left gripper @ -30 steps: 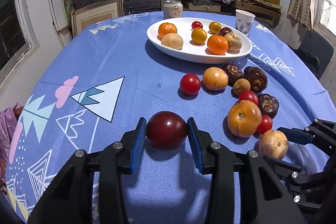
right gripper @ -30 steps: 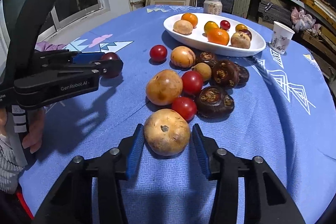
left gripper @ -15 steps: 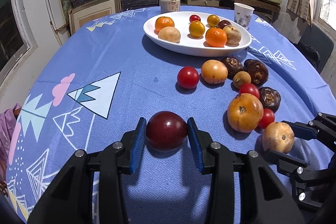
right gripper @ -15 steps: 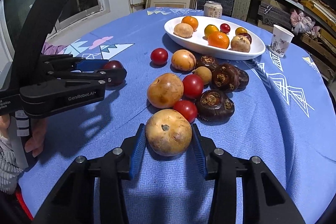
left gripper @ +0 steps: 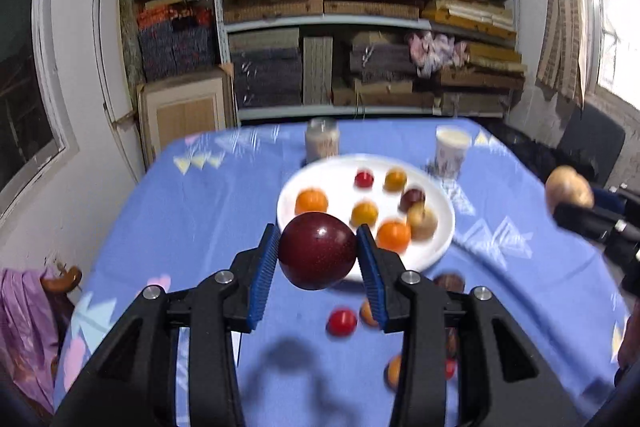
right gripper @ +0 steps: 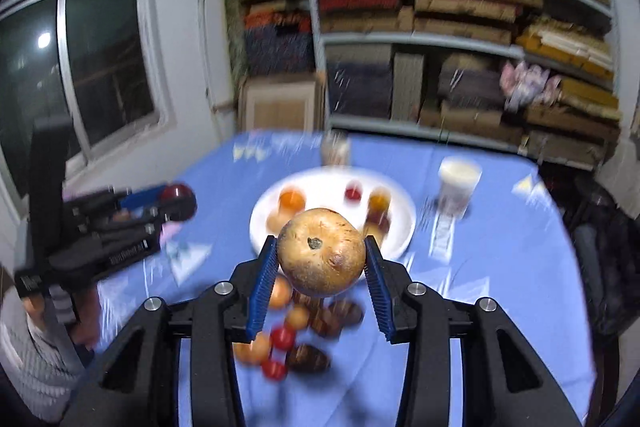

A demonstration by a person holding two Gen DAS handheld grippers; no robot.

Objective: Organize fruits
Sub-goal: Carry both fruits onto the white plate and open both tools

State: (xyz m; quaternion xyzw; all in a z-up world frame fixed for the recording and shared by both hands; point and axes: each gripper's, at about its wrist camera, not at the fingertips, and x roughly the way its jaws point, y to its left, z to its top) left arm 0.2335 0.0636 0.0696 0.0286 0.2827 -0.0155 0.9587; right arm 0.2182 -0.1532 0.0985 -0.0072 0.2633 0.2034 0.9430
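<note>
My left gripper [left gripper: 318,251] is shut on a dark red plum [left gripper: 317,250], held in the air above the blue tablecloth. Its blue pads [left gripper: 267,263] press on both sides of the fruit. My right gripper [right gripper: 321,259] is shut on a tan round fruit [right gripper: 321,251], also lifted off the table. A white oval plate [left gripper: 442,227] with several oranges, tomatoes and brown fruits lies beyond both grippers. In the left wrist view the tan fruit [left gripper: 568,189] shows at the right edge. The plum [right gripper: 176,193] appears at the left of the right wrist view.
Loose tomatoes, orange and dark brown fruits [right gripper: 296,335] lie on the cloth below the grippers. A can [left gripper: 322,143] and a paper cup [left gripper: 452,149] stand behind the plate. Shelves of boxes [left gripper: 360,7] fill the back wall. A person's sleeve [right gripper: 32,367] is at lower left.
Both grippers have risen from the table, each carrying its fruit, and tilted up so the plate and shelves come into view. The loose fruits now lie below them.
</note>
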